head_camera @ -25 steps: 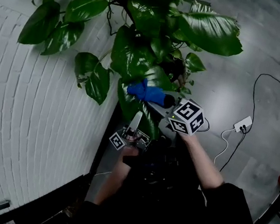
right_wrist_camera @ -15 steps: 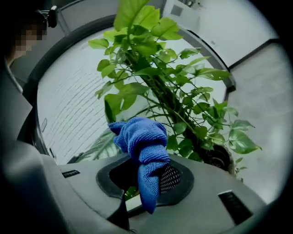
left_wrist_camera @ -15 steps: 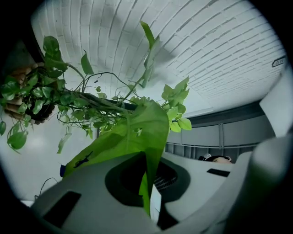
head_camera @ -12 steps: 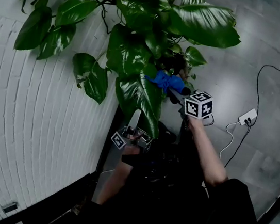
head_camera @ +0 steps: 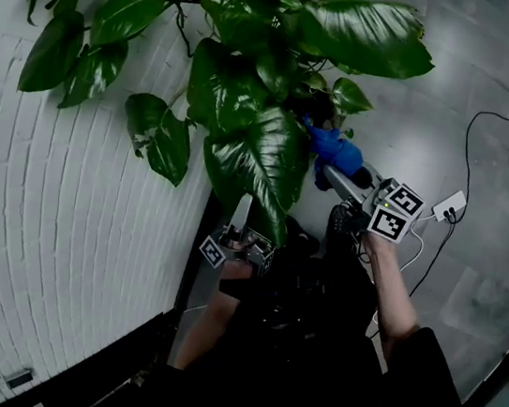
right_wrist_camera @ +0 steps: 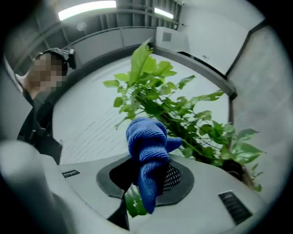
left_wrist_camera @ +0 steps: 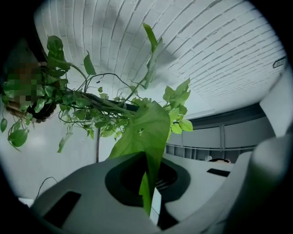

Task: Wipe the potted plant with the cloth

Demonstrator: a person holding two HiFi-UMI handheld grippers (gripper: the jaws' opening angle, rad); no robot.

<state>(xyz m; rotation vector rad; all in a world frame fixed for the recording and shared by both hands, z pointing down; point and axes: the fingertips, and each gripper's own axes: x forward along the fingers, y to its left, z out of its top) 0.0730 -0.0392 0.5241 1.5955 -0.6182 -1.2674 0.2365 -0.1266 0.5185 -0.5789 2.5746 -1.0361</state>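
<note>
left gripper [head_camera: 242,207]: tip of a big leaf [head_camera: 259,159] of the potted plant [head_camera: 254,18] is being pinched between its closed jaws | right gripper [head_camera: 335,174]: blue cloth [head_camera: 332,146] is being clamped, bunched just past the jaws, beside that leaf, plant ahead of both

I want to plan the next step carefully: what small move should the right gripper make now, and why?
Probably slide the blue cloth left onto the large leaf and wipe toward its tip. The left gripper is shut on that tip, steadying it; the right gripper, shut on the cloth, sits beside the leaf's right edge.
</note>
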